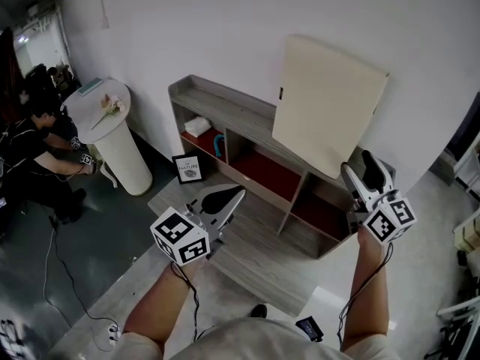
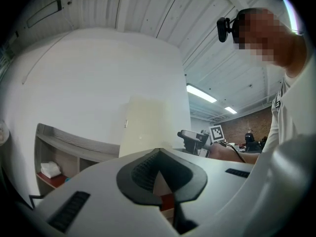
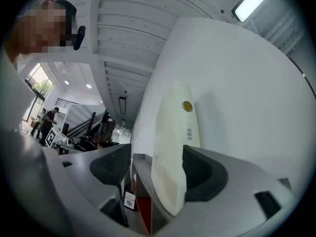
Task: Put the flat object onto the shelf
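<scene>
**Both arms out toward the shelf, panel leaning on the wall**

Pale shirt (image 1: 247, 341) fills the bottom edge of the head view, and two bare forearms reach forward from it. On one side the left forearm (image 1: 161, 298) runs up and a little rightward to the left gripper (image 1: 234, 196). This gripper is held low over the grey floor boards in front of the shelf (image 1: 225, 109). Its jaws point toward the shelf, tips together, with nothing between them.

On the other side the right forearm (image 1: 369, 283) goes almost straight up the picture to the right gripper (image 1: 360, 165). It is raised at the shelf's right end and aimed at the wall (image 1: 225, 28), with its jaws spread wide. The flat panel (image 1: 326, 103), cream-coloured, stands on the shelf top and leans back against the white wall. Its lower right corner sits between the right gripper's jaws, close beside one pad and clear of the other, so nothing clamps it.

Each gripper carries a marker cube, one on the left (image 1: 180, 236) and one on the right (image 1: 390, 220), printed with black-and-white squares.

A small framed picture (image 1: 187, 169) on the floor at the shelf's left end reads "NATURE"; its finer print is too small to read. The right gripper view shows a white barcode sticker (image 3: 190, 132) and a round yellow dot (image 3: 187, 106) on the panel, the digits illegible. A small dark tag (image 1: 280, 93) on the panel's left edge cannot be read.
</scene>
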`<act>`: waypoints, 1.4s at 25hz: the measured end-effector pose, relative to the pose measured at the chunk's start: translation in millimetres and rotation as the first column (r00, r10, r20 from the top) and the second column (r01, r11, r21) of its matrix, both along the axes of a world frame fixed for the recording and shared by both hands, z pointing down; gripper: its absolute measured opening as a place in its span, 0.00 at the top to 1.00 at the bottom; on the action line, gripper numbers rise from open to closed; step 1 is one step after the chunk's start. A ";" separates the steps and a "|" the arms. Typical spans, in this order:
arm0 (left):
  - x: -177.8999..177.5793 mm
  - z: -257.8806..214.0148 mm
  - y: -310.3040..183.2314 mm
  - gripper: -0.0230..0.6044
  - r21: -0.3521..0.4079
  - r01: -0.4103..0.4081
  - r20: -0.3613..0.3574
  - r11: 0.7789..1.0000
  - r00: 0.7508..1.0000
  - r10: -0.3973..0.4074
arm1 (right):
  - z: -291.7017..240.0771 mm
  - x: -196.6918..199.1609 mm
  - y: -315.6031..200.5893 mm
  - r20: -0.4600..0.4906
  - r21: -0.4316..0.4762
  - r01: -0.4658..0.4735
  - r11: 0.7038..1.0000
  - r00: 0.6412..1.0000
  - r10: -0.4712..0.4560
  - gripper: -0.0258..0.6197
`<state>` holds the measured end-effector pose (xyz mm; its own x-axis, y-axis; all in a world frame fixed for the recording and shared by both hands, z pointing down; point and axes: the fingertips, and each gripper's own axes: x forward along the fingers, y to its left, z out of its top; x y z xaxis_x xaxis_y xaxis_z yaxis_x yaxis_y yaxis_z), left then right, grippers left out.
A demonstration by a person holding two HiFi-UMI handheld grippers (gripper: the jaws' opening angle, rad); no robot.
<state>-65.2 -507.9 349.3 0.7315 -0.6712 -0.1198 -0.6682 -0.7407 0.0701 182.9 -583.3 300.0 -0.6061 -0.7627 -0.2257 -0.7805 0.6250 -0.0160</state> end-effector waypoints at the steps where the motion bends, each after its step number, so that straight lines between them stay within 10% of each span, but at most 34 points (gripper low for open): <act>1: -3.3 -0.9 6.1 0.94 0.002 -0.001 -0.001 1.000 1.000 0.001 | 0.8 -4.0 8.0 -0.001 -0.003 -0.002 1.000 1.000 0.002 0.46; 23: -88.6 23.6 196.1 0.94 -0.008 -0.034 0.066 0.999 0.997 0.034 | 51.3 -147.6 236.6 -0.074 -0.083 0.091 0.992 0.993 -0.097 0.84; 35: -63.3 35.1 255.7 0.94 -0.033 -0.110 0.040 0.993 0.993 0.111 | 79.6 -172.6 331.6 -0.174 -0.142 0.151 0.978 0.969 -0.175 0.92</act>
